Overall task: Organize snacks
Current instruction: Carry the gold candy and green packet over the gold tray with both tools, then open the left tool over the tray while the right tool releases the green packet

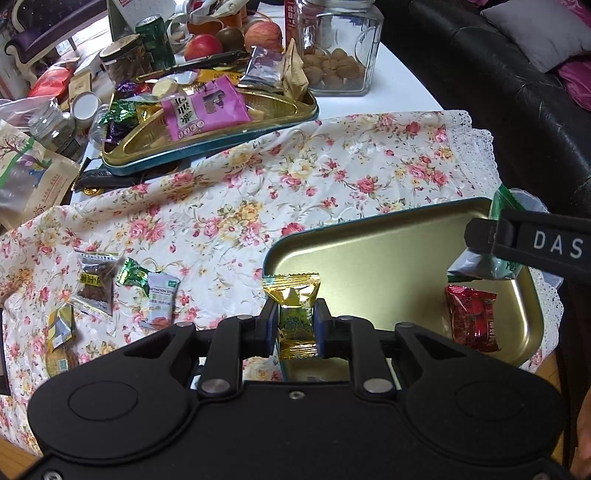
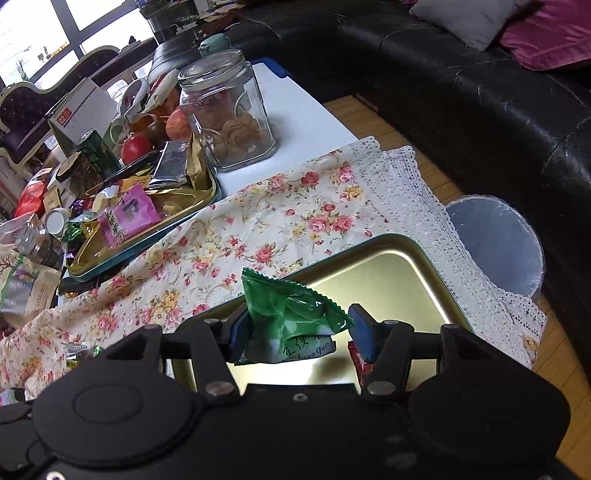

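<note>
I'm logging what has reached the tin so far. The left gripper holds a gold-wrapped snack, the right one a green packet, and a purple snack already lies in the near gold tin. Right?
One detail is wrong: the snack lying in the near gold tin is red, not purple, as the left wrist view shows. The left gripper does hold the gold-wrapped snack, and the right gripper the green packet.

— What do I have ahead of the tools?

— A floral cloth [image 1: 332, 177] with a lace edge, spread over a white table [image 2: 306, 110]. Far ahead stands a glass jar [image 2: 229, 107], upright, with round pale things at its bottom.

— And left of the jar?

— I see apples [image 1: 203, 46], a green can [image 1: 155, 38] and a calendar [image 2: 86, 110], close together.

— To my right?

— A black sofa [image 2: 480, 92] with a grey cushion [image 2: 465, 18], and a lined bin [image 2: 498, 243] on the wood floor [image 2: 376, 122], just beside the cloth's corner.
</note>
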`<move>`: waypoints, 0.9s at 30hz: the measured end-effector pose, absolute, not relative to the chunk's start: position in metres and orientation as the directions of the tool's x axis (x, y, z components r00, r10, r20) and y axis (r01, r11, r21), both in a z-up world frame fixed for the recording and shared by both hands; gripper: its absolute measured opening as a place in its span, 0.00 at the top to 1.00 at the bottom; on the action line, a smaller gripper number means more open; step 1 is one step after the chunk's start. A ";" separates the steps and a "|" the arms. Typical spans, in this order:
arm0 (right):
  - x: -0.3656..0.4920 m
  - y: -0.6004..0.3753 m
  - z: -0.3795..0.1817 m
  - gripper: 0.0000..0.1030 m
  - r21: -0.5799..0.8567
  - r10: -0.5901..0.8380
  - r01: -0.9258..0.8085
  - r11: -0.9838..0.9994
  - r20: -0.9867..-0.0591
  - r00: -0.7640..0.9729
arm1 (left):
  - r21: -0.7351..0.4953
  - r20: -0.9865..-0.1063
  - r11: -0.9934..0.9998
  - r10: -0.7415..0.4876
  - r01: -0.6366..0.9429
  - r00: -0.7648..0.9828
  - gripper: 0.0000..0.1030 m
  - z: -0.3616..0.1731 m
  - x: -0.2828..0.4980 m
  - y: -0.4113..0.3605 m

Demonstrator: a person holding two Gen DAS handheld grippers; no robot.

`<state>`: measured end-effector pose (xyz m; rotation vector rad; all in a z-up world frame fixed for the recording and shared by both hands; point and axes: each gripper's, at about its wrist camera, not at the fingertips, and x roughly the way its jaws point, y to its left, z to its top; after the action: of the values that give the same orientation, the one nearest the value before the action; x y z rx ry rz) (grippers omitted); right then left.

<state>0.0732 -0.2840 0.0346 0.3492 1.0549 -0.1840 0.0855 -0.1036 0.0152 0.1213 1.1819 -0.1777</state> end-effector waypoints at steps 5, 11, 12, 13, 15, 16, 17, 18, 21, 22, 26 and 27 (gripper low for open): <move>0.073 -0.285 0.034 0.42 0.189 0.015 0.313 0.931 -0.875 0.484 | -0.005 -0.934 0.983 -0.069 0.182 0.349 0.74 0.009 0.091 -0.107; 0.073 -0.289 0.034 0.42 0.182 -0.002 0.333 0.925 -0.876 0.483 | 0.002 -0.937 0.984 -0.061 0.178 0.345 0.74 0.005 0.097 -0.114; 0.073 -0.290 0.033 0.42 0.181 -0.003 0.336 0.924 -0.876 0.482 | 0.001 -0.937 0.984 -0.062 0.180 0.343 0.74 0.005 0.097 -0.115; 0.074 -0.290 0.033 0.42 0.182 -0.004 0.340 0.923 -0.877 0.481 | -0.002 -0.938 0.983 -0.065 0.183 0.340 0.74 0.005 0.097 -0.116; 0.074 -0.292 0.032 0.42 0.182 -0.007 0.345 0.921 -0.877 0.480 | -0.010 -0.936 0.982 -0.075 0.188 0.343 0.74 0.006 0.096 -0.117; 0.074 -0.293 0.033 0.42 0.183 -0.010 0.351 0.918 -0.877 0.481 | -0.011 -0.934 0.982 -0.079 0.191 0.349 0.72 0.007 0.096 -0.117; 0.074 -0.294 0.033 0.42 0.184 -0.012 0.356 0.916 -0.876 0.483 | -0.008 -0.932 0.981 -0.077 0.193 0.355 0.67 0.008 0.096 -0.118; 0.075 -0.294 0.034 0.42 0.185 -0.013 0.358 0.915 -0.875 0.484 | -0.009 -0.929 0.980 -0.081 0.198 0.360 0.66 0.009 0.096 -0.119; 0.075 -0.295 0.034 0.42 0.180 -0.020 0.363 0.914 -0.875 0.484 | -0.003 -0.927 0.978 -0.081 0.207 0.367 0.66 0.011 0.095 -0.121; 0.075 -0.295 0.034 0.42 0.177 -0.023 0.366 0.913 -0.876 0.481 | -0.001 -0.927 0.978 -0.079 0.209 0.366 0.66 0.011 0.095 -0.121; 0.077 -0.293 0.033 0.40 0.171 -0.031 0.371 0.913 -0.877 0.480 | -0.014 -0.934 0.980 -0.084 0.198 0.349 0.66 0.009 0.096 -0.118; 0.076 -0.292 0.033 0.40 0.167 -0.035 0.371 0.913 -0.876 0.481 | -0.017 -0.935 0.981 -0.085 0.195 0.343 0.66 0.008 0.096 -0.117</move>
<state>0.0764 -0.2921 0.0331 0.3584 1.0453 -0.2538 0.0961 -0.1171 0.0080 0.1040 1.2072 -0.1825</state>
